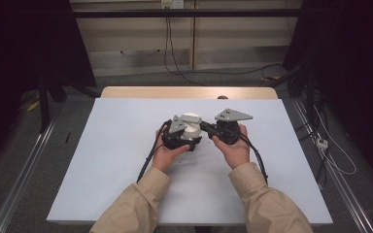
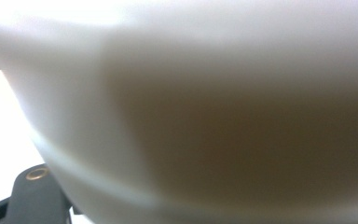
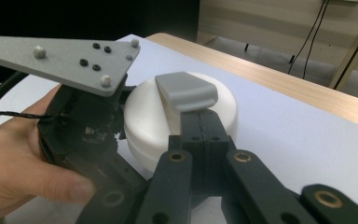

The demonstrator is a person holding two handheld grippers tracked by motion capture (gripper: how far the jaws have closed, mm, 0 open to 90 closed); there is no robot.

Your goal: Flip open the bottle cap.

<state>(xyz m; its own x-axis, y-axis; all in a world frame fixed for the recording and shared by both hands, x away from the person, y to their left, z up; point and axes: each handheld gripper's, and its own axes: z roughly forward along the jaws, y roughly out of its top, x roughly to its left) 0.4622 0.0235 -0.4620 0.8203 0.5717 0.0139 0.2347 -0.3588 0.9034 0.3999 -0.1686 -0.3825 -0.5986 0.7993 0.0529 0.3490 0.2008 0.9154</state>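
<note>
Right gripper [image 3: 193, 119] near the lens, jaws pinched together on the grey handle [image 3: 186, 91] atop a white round container [image 3: 144, 114] at mid-table [image 1: 126, 145]. Left gripper [image 1: 182, 138] clamps the container's side. Looks rigid, smooth, likely slippery; the handle is the surest hold. Left gripper view gives blurred white wall; high view shows both hands.

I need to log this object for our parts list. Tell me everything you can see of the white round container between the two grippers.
The white round container is a squat, smooth, matte tub with rounded edges, plastic by its look, upright on the white table cover near the middle. A grey tab lies across its lid. The right gripper has its jaws shut at that tab; the left gripper holds the body from the other side.
</note>
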